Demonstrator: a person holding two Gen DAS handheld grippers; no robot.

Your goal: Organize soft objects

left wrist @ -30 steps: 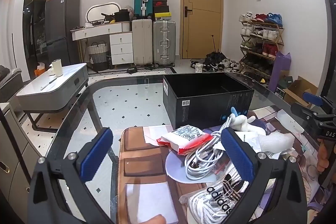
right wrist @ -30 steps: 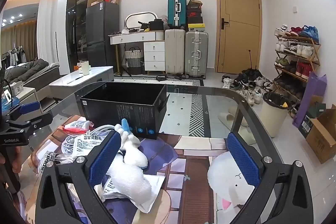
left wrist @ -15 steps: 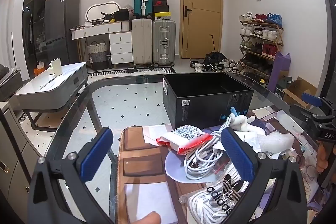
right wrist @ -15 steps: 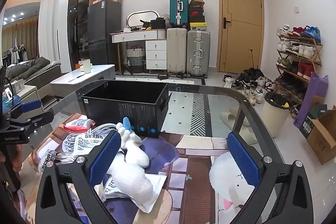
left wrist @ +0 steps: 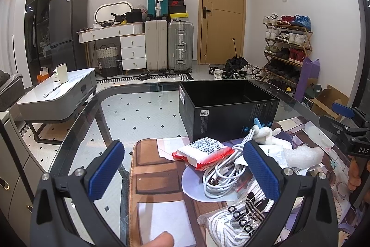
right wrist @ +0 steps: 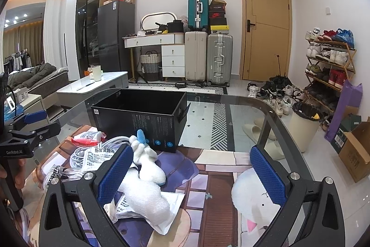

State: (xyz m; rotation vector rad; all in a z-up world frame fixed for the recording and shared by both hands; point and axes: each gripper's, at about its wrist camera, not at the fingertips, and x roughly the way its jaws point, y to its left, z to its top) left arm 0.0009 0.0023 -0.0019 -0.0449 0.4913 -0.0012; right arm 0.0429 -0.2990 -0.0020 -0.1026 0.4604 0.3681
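Blue-padded jaws of the left gripper [left wrist: 182, 168] and right gripper [right wrist: 192, 168] stood spread wide and empty, unchanged over the preceding second apart from slight camera drift. The plush toy [right wrist: 148, 163], at 11 o'clock from the right gripper, and the cable bundle [left wrist: 222, 175] lay unmoved on the mat, the black box [left wrist: 227, 105] beyond at 12 o'clock held nothing, so sorting had not begun.

Floor of black box [left wrist: 227, 94] hidden behind its near wall in both views; adidas bag [left wrist: 240, 217] partly covered by blue pad, cut off at lower edge; white cable [right wrist: 78, 152] half buried under printed packet [right wrist: 101, 154]; small print on box label too small to read
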